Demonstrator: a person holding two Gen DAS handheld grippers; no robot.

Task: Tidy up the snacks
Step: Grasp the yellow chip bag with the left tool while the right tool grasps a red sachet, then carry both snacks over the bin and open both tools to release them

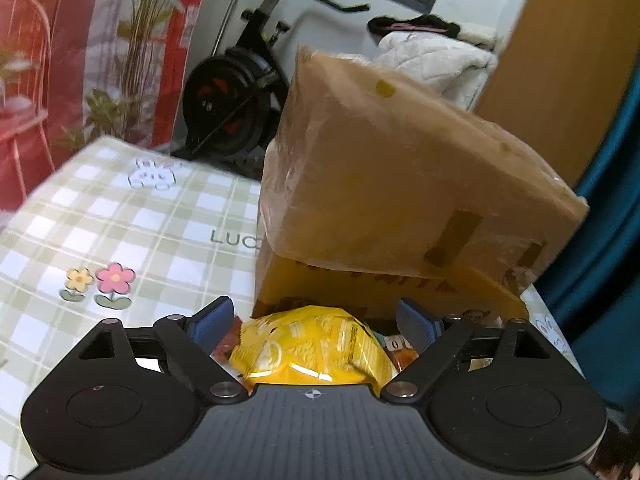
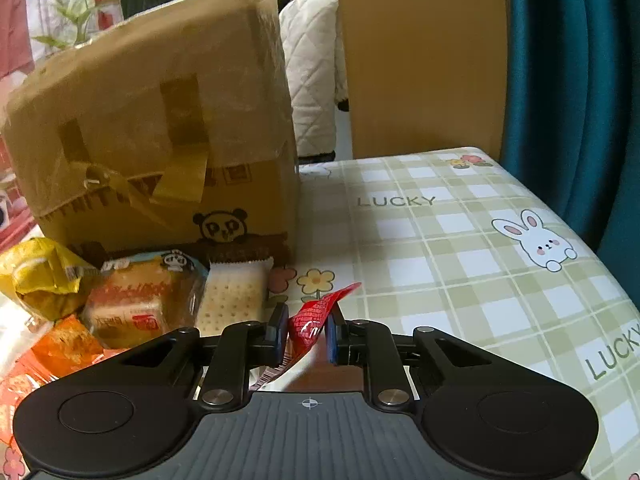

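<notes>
In the left wrist view, the left gripper (image 1: 316, 322) has its jaws spread wide, and the yellow snack bag (image 1: 312, 354) lies between them; the pads do not press on it. Just behind the bag stands a cardboard box (image 1: 400, 184) on the checked tablecloth (image 1: 132, 220).

In the right wrist view, the right gripper (image 2: 308, 334) has its jaws pressed together on a red wrapper (image 2: 316, 314), pinching it. To the left, in front of the box, lie a cake packet (image 2: 140, 300), a cracker packet (image 2: 234, 298) and an orange packet (image 2: 66, 346).
</notes>
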